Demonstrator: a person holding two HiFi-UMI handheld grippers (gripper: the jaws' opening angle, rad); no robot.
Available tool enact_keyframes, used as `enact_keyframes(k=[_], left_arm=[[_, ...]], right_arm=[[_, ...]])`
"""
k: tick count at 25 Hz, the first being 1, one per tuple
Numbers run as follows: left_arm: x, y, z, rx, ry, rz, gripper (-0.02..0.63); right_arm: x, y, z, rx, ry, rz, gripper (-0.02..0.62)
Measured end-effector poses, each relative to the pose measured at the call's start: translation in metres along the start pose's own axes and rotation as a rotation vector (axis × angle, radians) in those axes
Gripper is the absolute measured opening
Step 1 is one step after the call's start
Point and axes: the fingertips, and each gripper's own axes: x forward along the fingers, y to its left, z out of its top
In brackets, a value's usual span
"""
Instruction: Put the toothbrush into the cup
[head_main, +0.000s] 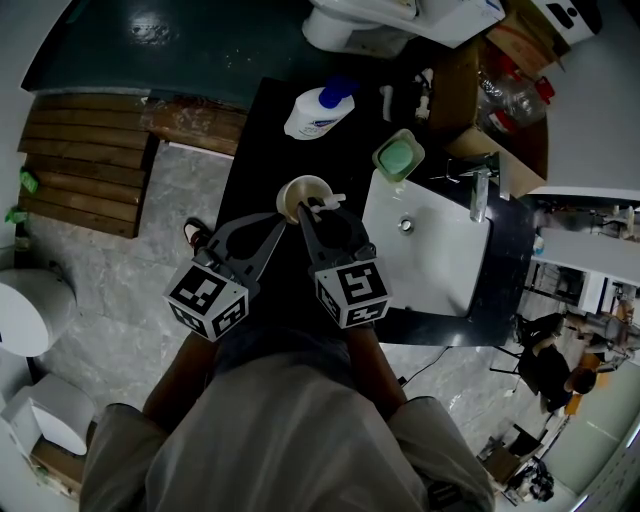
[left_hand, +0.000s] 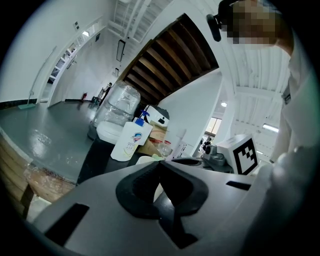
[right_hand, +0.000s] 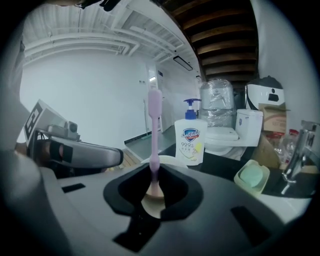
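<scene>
A cream cup (head_main: 298, 190) stands on the black counter (head_main: 258, 135) just left of the sink. My right gripper (head_main: 312, 208) hovers over the cup's near rim, shut on a pink toothbrush (right_hand: 154, 130). In the right gripper view (right_hand: 154, 167) the brush stands upright between the pads, with the cup (right_hand: 158, 204) directly beneath. A pale end of the toothbrush (head_main: 331, 200) shows at the cup's right rim. My left gripper (head_main: 281, 218) meets the cup's lower-left rim. In its own view its pads (left_hand: 159, 167) look closed on the cup's wall (left_hand: 145, 160).
A white soap bottle with a blue pump (head_main: 320, 108) lies behind the cup. A green soap dish (head_main: 399, 156) sits at the corner of the white sink (head_main: 430, 245), which has a chrome tap (head_main: 478, 190). A toilet (head_main: 350, 25) and a cardboard box (head_main: 505, 80) stand beyond.
</scene>
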Motion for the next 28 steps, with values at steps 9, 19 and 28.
enact_keyframes(k=[9,19,28], left_arm=[[0.0021,0.0019,-0.0013,-0.018,0.001,-0.001,0.009],[0.0006,0.0021,-0.0047,-0.025,0.004,-0.003,0.009],[-0.0026,0.0033,-0.0059,-0.034,0.002,0.000,0.009]], right_arm=[[0.0019,-0.0017,0.0002,-0.010,0.012,-0.005,0.059],[0.0022,-0.0016,-0.0007,-0.017,0.008,-0.020,0.062],[0.0001,-0.0070,0.0012,-0.024,0.002,-0.065,0.115]])
